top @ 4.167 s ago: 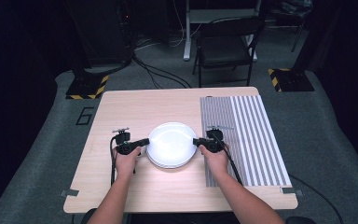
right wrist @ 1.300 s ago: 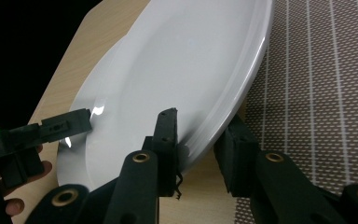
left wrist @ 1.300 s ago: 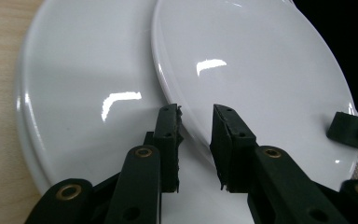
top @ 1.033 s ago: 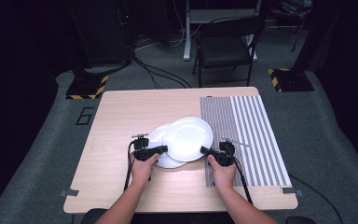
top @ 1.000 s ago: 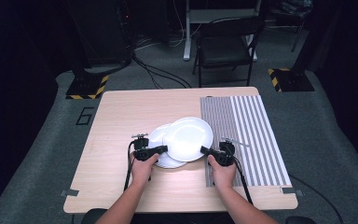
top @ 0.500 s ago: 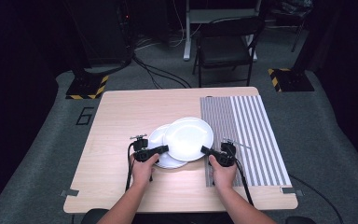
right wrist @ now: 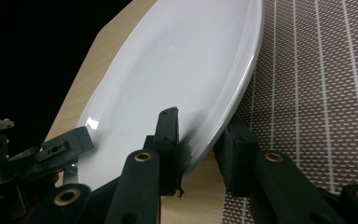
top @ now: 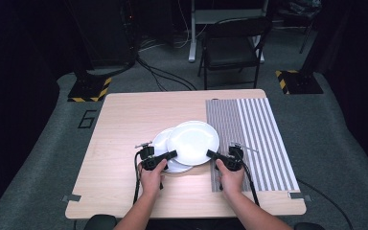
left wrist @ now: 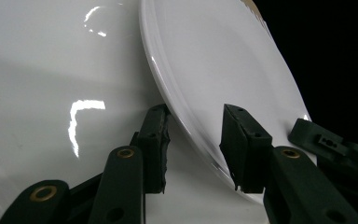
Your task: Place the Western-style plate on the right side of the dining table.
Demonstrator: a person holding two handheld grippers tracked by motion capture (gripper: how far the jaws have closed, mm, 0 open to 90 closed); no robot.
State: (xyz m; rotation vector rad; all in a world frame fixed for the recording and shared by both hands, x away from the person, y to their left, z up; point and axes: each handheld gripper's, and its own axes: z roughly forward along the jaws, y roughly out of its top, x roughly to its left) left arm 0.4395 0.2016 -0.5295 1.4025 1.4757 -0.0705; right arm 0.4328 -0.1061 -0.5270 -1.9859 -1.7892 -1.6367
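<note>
Upper plate [top: 193, 142] lifted sideways (both grippers clamped)

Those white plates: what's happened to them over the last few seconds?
Earlier they lay as one stack at the table's middle, a gripper at each side. Since then the top plate has been lifted by its rim and carried right, toward the striped mat, uncovering the lower plate. The left gripper and right gripper still straddle its rim. The lower plate, mat and table stayed put.
</note>
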